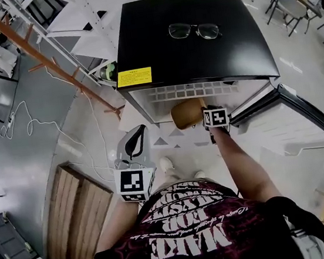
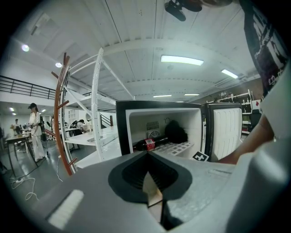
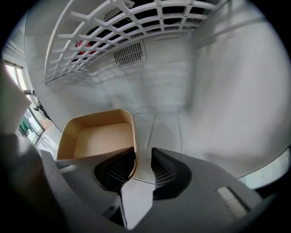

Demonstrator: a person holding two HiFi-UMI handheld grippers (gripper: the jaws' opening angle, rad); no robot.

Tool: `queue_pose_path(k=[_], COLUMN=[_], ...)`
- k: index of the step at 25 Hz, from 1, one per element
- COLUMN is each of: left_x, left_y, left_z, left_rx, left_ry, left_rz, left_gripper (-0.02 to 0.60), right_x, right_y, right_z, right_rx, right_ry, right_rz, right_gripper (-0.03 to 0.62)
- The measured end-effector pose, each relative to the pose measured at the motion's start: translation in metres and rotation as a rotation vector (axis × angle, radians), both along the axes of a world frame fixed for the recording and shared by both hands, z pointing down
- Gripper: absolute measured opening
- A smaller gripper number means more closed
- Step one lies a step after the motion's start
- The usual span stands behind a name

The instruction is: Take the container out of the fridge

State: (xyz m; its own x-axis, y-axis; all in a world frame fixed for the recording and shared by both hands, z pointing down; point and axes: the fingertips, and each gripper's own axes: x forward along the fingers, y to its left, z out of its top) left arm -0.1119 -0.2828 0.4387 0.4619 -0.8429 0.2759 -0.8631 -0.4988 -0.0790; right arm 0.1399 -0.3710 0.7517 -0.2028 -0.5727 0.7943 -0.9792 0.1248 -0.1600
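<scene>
- Fridge (image 1: 229,52): small black unit with its door (image 1: 291,121) swung open to the right. The inside is white and smooth.
- Wire shelf (image 3: 136,18): runs across the top of the lower compartment, directly above the working space. Judgement: there is little headroom, so a pull outward suits better than a lift.
- Container (image 3: 97,139): tan open-top tray with rounded corners. It sits on the fridge floor under the shelf, near the mouth of the fridge.
  - No contents are visible in the part that shows.
  - Judgement: it is probably light, with a thin pulp or paper wall that gives under a pinch, so it is more likely to crush than break.
  - It should slide easily on the smooth floor.
- Right gripper (image 3: 142,154): reaches into the fridge with its jaws apart, astride the container's near side wall.
  - The wall lies against the inner jaw, and a gap shows before the outer jaw, so it is not clamped yet.
  - Judgement: a single-wall hold works if it is taken deep below the rim and closed gently.
  - The tray may droop or twist from that one side, so keep it level.
- Left gripper (image 2: 147,154): held low outside the fridge, jaws closed together with nothing between them.
- Bottle (image 2: 150,144): lies on the shelf, well clear of the container.
- Glasses (image 1: 194,31): rest on the fridge top and are not involved.
</scene>
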Motion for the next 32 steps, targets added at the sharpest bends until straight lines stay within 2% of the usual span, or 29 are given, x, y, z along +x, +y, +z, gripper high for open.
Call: queue_pose_path(k=[2, 5, 9, 15, 32], left_x=[0.000, -0.001, -0.002, 0.003, 0.024], left_y=[0.001, 0.000, 0.000, 0.001, 0.017], left_z=[0.001, 0.002, 0.000, 0.003, 0.007], left_rx=[-0.003, -0.003, 0.001, -0.019, -0.046], left_ry=[0.000, 0.004, 0.007, 0.042, 0.054], left_rz=[0.002, 0.002, -0.002, 0.008, -0.010], left_gripper=[0.000, 0.000, 0.000, 0.000, 0.000], right_x=[0.000, 0.001, 0.001, 0.005, 0.005], right_y=[0.001, 0.002, 0.007, 0.019, 0.040], right_z=[0.002, 0.003, 0.002, 0.003, -0.040], right_rx=[0.005, 0.006, -0.008, -0.037, 0.049], right_ry=[-0.002, -0.003, -0.008, -0.045, -0.096], right_rz=[0.005, 0.012, 0.011, 0.013, -0.026], right_gripper=[0.136, 0.075, 0.034, 0.031, 0.031])
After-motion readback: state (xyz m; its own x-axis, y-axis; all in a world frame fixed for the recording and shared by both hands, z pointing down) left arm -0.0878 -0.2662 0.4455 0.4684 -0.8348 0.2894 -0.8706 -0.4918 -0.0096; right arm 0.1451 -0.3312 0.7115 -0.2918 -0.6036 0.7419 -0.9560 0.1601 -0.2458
